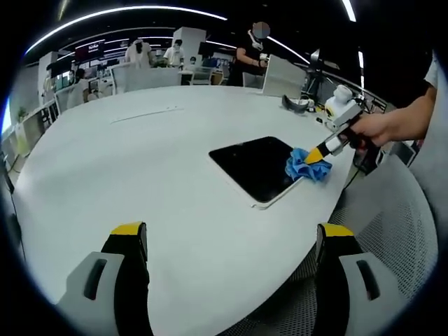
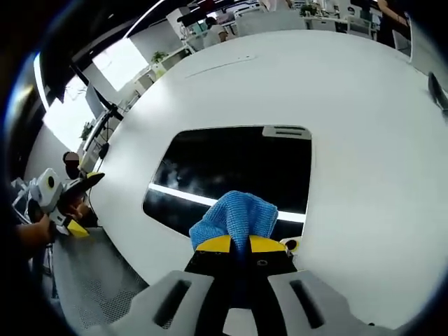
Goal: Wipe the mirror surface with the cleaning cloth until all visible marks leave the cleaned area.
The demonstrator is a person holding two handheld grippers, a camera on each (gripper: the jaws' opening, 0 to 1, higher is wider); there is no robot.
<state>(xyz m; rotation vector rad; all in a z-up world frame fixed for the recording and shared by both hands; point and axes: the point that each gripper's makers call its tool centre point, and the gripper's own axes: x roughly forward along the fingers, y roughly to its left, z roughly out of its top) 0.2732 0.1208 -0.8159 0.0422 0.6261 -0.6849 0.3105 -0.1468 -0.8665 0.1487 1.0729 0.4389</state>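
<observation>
A flat mirror [image 1: 253, 166] with a white frame lies on the round white table [image 1: 140, 168]; its glass looks dark. In the right gripper view the mirror [image 2: 231, 171] reflects a bright light strip and shows faint smudges at its left part. My right gripper [image 2: 240, 244] is shut on a blue cleaning cloth [image 2: 236, 217], which rests on the mirror's near edge. From the left gripper view the same cloth [image 1: 306, 166] sits at the mirror's right corner, held by the right gripper [image 1: 317, 155] in a person's hand. My left gripper [image 1: 231, 241] hovers open over the table, holding nothing.
A dark object [image 1: 295, 105] lies on the table beyond the mirror. Chairs, desks and several people stand in the office behind the table. A mesh chair [image 1: 392, 238] sits by the table's right edge. The left gripper [image 2: 66, 199] appears at the left of the right gripper view.
</observation>
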